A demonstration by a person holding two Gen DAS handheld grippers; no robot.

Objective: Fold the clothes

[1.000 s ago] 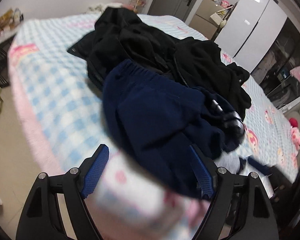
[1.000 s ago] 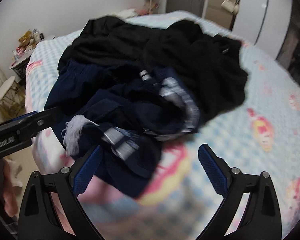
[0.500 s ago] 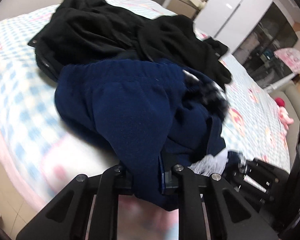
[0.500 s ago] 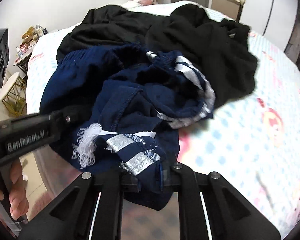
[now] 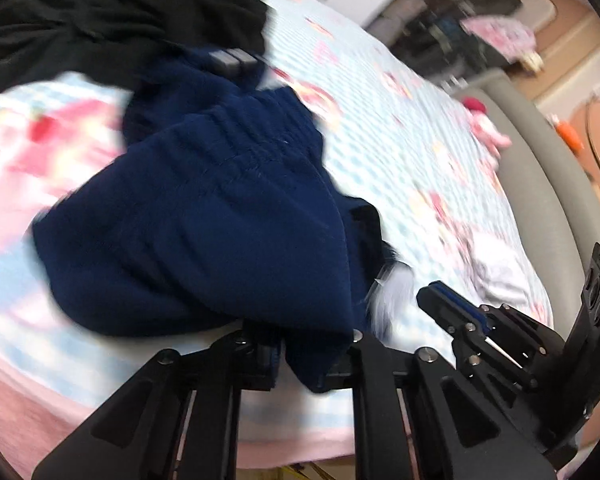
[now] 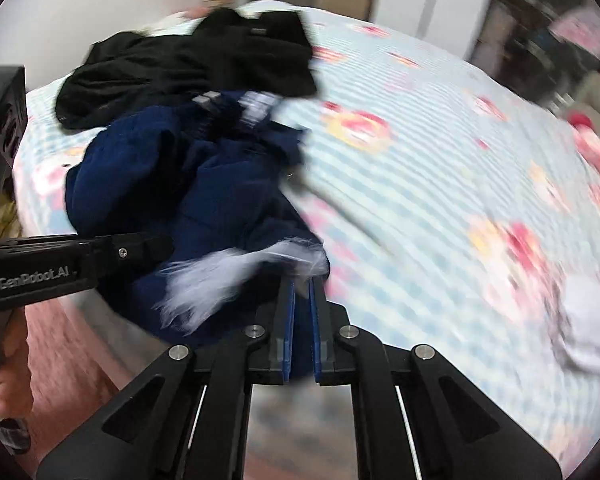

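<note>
A crumpled navy blue garment (image 5: 220,216) with an elastic waistband and a frayed white patch (image 6: 228,276) lies on the checked bedspread (image 5: 404,152). My left gripper (image 5: 306,356) is shut on the garment's near edge. My right gripper (image 6: 302,304) is shut on another near edge beside the white patch. The right gripper also shows at the lower right of the left wrist view (image 5: 452,304), and the left gripper's arm shows at the left of the right wrist view (image 6: 76,256). Both views are motion-blurred.
A heap of black clothes (image 6: 196,60) lies farther back on the bed, touching the navy garment. A white cloth (image 6: 592,320) lies at the right. The bed's pink edge (image 5: 40,408) is near me. A grey headboard (image 5: 540,184) and wardrobes stand beyond.
Both grippers went from open to shut on the navy garment, then dragged it away from the black heap, towards the right side of the bed.
</note>
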